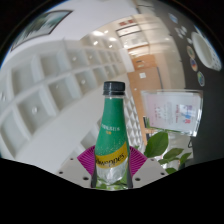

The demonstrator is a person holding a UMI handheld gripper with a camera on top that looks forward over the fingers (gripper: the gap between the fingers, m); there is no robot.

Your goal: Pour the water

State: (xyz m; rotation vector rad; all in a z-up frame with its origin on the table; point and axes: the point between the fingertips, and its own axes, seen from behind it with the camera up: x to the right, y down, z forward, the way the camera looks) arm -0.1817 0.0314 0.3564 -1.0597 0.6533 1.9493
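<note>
A green plastic bottle (pixel 112 125) with a black cap and a yellow label stands upright between my gripper's (pixel 112 165) two fingers. Both magenta pads (pixel 88 158) press against its clear lower body, so the gripper is shut on the bottle. The bottle appears lifted, with the room far behind it. No cup or other vessel shows.
White shelving (pixel 50 80) with open compartments runs along the left. A white sign or box (pixel 172 110) stands at the right, with green plant leaves (pixel 162 148) just beside the right finger. A ceiling with lights (pixel 105 38) lies beyond.
</note>
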